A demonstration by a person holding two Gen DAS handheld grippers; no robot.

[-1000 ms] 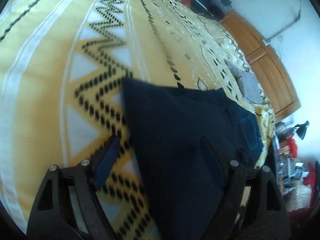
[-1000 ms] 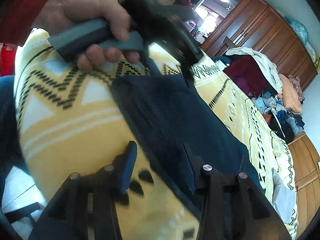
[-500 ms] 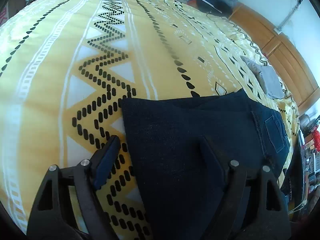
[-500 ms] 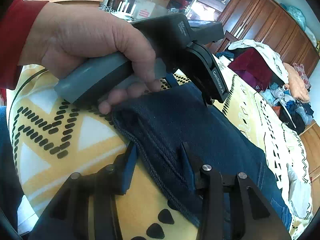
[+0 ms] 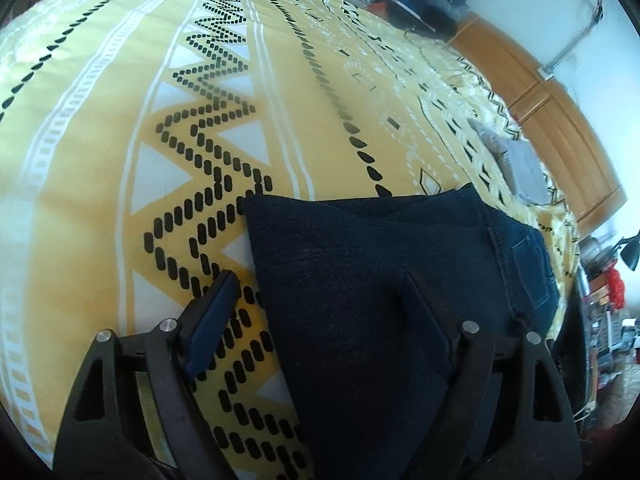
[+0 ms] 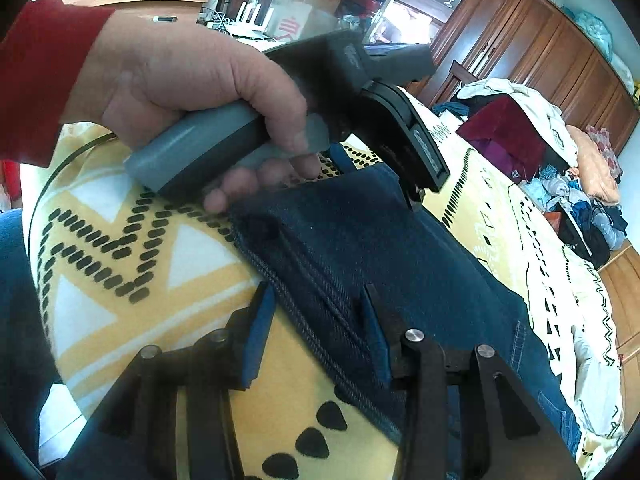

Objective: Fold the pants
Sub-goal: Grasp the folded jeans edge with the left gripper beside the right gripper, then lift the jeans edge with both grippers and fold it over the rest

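- The dark blue denim pants (image 5: pixel 360 280) lie flat on the yellow bedspread with black-and-white zigzag pattern (image 5: pixel 120 140), near its front edge, already doubled over, with a back pocket showing toward the right edge.
- The left gripper (image 5: pixel 316 292) hangs over the folded end with its jaws spread wide: one blue pad over bare bedspread, the other over the denim. Nothing is pinched.
- The right gripper (image 6: pixel 320 312) straddles the stitched hem at the corner of the pants, jaws partly apart; the seam sits between the pads but they don't look pressed on it.
- The person's hand in a red sleeve (image 6: pixel 180 80) holds the left tool just beyond that corner.
- My read: this is the setup for another fold, both claws lining up on the near end.
- Next move calls for closing on both corners evenly, catching every layer, then carrying the end across toward the waistband without skewing.
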